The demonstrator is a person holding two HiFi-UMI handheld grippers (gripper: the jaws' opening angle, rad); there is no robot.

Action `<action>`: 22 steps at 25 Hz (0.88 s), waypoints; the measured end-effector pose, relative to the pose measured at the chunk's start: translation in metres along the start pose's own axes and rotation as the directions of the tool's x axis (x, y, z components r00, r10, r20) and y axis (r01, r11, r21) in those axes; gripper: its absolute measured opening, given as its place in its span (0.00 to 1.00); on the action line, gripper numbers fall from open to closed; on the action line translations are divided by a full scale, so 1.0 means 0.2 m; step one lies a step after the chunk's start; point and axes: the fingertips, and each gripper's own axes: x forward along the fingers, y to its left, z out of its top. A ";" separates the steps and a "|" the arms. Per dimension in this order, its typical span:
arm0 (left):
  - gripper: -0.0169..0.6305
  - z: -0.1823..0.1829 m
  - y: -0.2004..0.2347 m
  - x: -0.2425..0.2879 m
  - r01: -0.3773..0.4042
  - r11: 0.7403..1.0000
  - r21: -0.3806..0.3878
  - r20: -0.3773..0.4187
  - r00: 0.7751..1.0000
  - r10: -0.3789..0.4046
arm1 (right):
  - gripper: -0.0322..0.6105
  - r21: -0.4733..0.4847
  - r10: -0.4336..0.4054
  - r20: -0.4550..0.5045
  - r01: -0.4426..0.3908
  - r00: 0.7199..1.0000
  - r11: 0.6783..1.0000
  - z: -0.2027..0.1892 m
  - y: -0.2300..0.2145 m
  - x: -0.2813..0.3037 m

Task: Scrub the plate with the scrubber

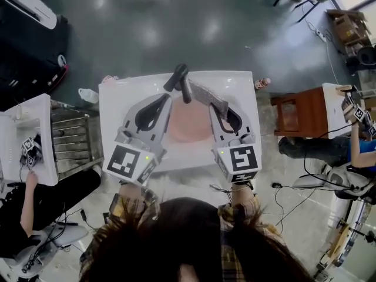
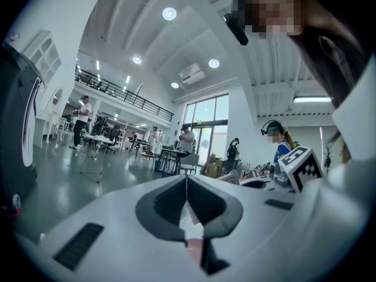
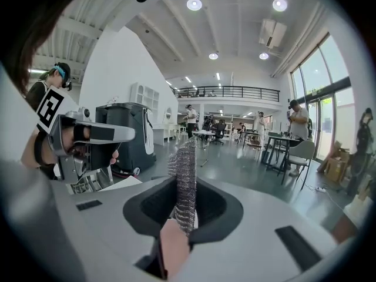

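Note:
A pink plate (image 1: pixel 188 125) lies in the white basin (image 1: pixel 123 93) between my two grippers. My right gripper (image 1: pixel 226 115) is shut on the scrubber (image 1: pixel 208 96), a strip of grey metal mesh that sticks out past its jaws over the plate's far edge. In the right gripper view the scrubber (image 3: pixel 185 175) stands pinched between the dark pads, with a bit of the pink plate (image 3: pixel 173 248) below. My left gripper (image 1: pixel 158 106) hovers over the plate's left side. Its jaws (image 2: pixel 187 187) meet in a thin line with nothing seen between the tips.
A black tap-like fitting (image 1: pixel 179 80) stands at the basin's back edge. A metal rack (image 1: pixel 70 137) adjoins on the left and a brown wooden stand (image 1: pixel 302 113) sits to the right. Seated people work at side tables. Cables (image 1: pixel 305 187) lie on the floor.

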 end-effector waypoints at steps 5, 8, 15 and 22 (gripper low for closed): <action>0.05 -0.03 -0.04 0.03 -0.002 1.000 -0.001 -0.017 1.000 0.002 | 0.18 -0.005 0.012 -0.005 -0.012 1.000 1.000 -0.02 -0.03 -0.02; 0.05 -0.06 -0.05 0.04 -0.007 1.000 0.008 -0.020 1.000 0.007 | 0.18 -0.027 0.018 -0.009 -0.019 1.000 0.999 -0.03 -0.06 -0.01; 0.05 -0.16 -0.05 0.09 -0.016 0.999 0.034 -0.055 0.998 0.018 | 0.18 -0.060 0.031 -0.019 -0.032 0.999 0.998 -0.08 -0.11 0.05; 0.05 -0.37 -0.04 0.11 -0.024 1.000 0.009 -0.107 0.994 0.025 | 0.18 -0.005 0.057 -0.090 -0.057 0.994 0.998 -0.28 -0.15 0.10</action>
